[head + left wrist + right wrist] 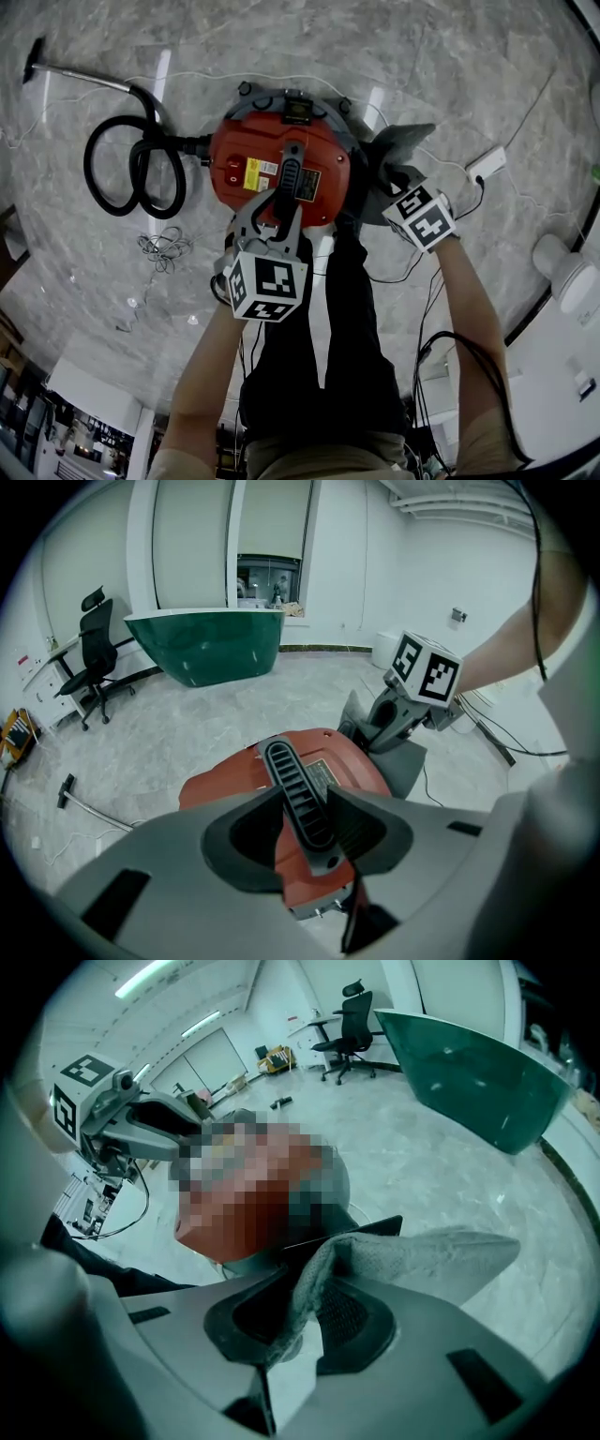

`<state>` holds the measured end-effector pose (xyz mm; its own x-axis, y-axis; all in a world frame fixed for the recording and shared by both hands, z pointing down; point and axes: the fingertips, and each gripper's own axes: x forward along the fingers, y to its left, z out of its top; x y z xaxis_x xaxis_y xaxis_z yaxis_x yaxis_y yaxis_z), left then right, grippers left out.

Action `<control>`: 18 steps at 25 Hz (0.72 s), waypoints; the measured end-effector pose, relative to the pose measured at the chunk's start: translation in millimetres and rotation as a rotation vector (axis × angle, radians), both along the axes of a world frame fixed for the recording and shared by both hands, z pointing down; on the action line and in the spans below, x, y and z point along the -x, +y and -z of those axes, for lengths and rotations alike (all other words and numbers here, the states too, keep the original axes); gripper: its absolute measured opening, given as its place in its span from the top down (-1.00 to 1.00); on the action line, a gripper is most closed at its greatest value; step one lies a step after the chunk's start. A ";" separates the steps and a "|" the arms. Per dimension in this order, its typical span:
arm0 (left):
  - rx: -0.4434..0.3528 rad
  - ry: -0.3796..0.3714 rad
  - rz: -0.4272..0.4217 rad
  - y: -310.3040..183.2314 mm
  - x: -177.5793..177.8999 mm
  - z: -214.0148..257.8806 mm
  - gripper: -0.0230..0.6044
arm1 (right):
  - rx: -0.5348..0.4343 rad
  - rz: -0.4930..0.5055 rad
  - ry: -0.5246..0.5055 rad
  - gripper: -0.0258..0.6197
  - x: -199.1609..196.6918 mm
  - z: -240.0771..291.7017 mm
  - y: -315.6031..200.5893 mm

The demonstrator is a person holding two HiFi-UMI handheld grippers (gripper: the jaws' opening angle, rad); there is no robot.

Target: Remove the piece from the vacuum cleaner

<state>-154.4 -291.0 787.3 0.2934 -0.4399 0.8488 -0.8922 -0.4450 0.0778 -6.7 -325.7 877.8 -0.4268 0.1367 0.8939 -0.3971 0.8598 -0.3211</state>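
Observation:
A red vacuum cleaner (pixel 267 159) with a grey base stands on the marble floor. My left gripper (pixel 281 217) is shut on its black ribbed carry handle (pixel 291 780), which runs up between the two pads. At the cleaner's right side my right gripper (pixel 394 176) is shut on a grey fabric piece (pixel 401 142). In the right gripper view the cloth (pixel 422 1255) bunches between the pads and fans out to the right. The left gripper view shows the right gripper (pixel 370 728) low beside the red body (pixel 225 780).
A black hose (pixel 131 169) coils left of the cleaner and ends in a metal wand (pixel 84 80). Loose cable (pixel 164 246) lies near it; a white power strip (pixel 487 164) lies right. The person's black-clad legs (pixel 347 328) stand just behind. A green counter (pixel 206 644) and office chair (pixel 94 653) stand farther off.

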 end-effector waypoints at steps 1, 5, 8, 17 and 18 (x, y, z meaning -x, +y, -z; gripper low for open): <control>-0.001 0.002 0.002 -0.2 0.0 0.2 0.47 | 0.002 -0.001 -0.002 0.72 0.1 0.1 -0.4; -0.001 0.017 0.002 0.5 1.7 -0.1 0.47 | 0.060 -0.143 -0.004 0.72 0.6 -0.7 -0.4; 0.009 0.037 -0.012 1.5 1.3 1.0 0.47 | 0.123 -0.306 -0.016 0.72 -9.7 2.8 2.1; -0.019 0.063 0.010 0.7 2.9 0.5 0.47 | 0.229 -0.694 -0.080 0.00 -26.8 18.2 -42.2; -0.021 0.065 0.010 0.7 3.1 0.5 0.47 | 0.204 -0.701 -0.070 0.00 -23.0 18.9 -50.2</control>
<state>-157.5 -290.2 786.8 0.3433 -0.4604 0.8187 -0.8899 -0.4381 0.1268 16.4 -375.9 858.9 -0.5307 -0.0283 0.8471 -0.8044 0.3318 -0.4928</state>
